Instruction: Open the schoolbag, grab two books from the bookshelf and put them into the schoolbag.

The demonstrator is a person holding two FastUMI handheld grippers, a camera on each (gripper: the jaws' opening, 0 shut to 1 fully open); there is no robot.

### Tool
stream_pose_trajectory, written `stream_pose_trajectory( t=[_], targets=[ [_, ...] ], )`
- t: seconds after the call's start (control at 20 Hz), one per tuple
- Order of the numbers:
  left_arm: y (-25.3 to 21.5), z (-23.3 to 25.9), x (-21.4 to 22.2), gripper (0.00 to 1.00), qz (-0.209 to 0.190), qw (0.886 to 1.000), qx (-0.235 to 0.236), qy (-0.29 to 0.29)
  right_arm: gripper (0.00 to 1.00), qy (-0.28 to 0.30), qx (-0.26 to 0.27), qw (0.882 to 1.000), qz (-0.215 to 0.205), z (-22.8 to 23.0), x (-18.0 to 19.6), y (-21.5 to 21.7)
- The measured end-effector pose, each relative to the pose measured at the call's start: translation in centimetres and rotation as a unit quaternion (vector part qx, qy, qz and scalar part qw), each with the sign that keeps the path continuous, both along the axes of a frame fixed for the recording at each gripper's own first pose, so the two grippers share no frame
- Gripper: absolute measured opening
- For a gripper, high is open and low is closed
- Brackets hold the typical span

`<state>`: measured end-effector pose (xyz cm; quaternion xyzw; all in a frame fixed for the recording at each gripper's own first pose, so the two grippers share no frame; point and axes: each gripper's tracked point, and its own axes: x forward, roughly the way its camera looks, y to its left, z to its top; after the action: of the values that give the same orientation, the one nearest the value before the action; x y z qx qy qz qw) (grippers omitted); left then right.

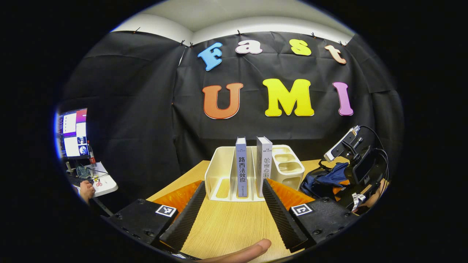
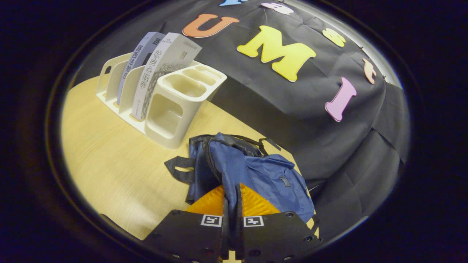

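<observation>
While the left tongs [image 1: 230, 210] stand spread before two upright books [image 1: 241, 171] in the bookshelf [image 1: 219, 171], the right tongs [image 2: 231, 204] pinch a fold of the blue schoolbag [image 2: 256, 171]. It lies on the surface [image 2: 109, 164].

Black gripper [image 1: 230, 215] bodies — square markers, screws.

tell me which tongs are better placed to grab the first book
Left. The left tongs are open and aimed at the two books in the bookshelf; the right tongs are shut on the schoolbag.
</observation>
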<state>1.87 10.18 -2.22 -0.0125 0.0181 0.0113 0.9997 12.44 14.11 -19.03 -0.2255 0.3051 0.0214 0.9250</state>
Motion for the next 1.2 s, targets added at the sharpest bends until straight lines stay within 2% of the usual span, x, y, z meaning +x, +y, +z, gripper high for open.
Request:
stream_pose_trajectory(
  t=[0.1, 0.15, 0.25, 0.3, 0.7, 0.9, 0.95, 1.2],
  targets=[
    [-0.1, -0.2, 0.3, 0.98, 0.0, 1.0, -0.001, 0.002, 0.06, -0.008, 0.004, 1.0, -0.003, 1.4, 0.5, -0.9],
    [-0.1, -0.3, 0.4, 0.98, 0.002, 1.0, -0.003, 0.005, 0.0, -0.02, 0.006, 1.0, -0.006, 2.4, 1.1, -1.3],
    [-0.2, -0.7, 0.7, 0.98, 0.003, 1.0, -0.005, 0.011, 0.03, -0.036, 0.006, 0.999, -0.01, 4.5, 1.4, -2.6],
    [-0.3, -1.0, 0.7, 0.98, 0.005, 1.0, -0.005, 0.018, 0.0, -0.044, 0.012, 0.999, -0.011, 5.5, 1.7, -3.2],
    [-2.5, -2.2, 1.6, 0.98, -0.003, 1.0, 0.008, 0.023, 0.0, -0.078, 0.044, 0.996, -0.025, 10.8, 4.7, -9.3],
    [-3.4, -2.6, 2.5, 0.96, -0.017, 0.999, 0.044, 0.011, 0.0, -0.086, 0.07, 0.993, -0.03, 12.3, 5.8, -12.0],
    [-3.4, -2.7, 2.8, 0.99, -0.016, 0.999, 0.048, 0.009, 0.0, -0.089, 0.073, 0.993, -0.03, 12.6, 6.1, -12.9],
    [-4.9, -4.1, 4.7, 0.98, -0.038, 0.999, 0.009, 0.031, 0.0, -0.101, 0.091, 0.99, -0.035, 14.1, 7.8, -17.3]
  ],
)
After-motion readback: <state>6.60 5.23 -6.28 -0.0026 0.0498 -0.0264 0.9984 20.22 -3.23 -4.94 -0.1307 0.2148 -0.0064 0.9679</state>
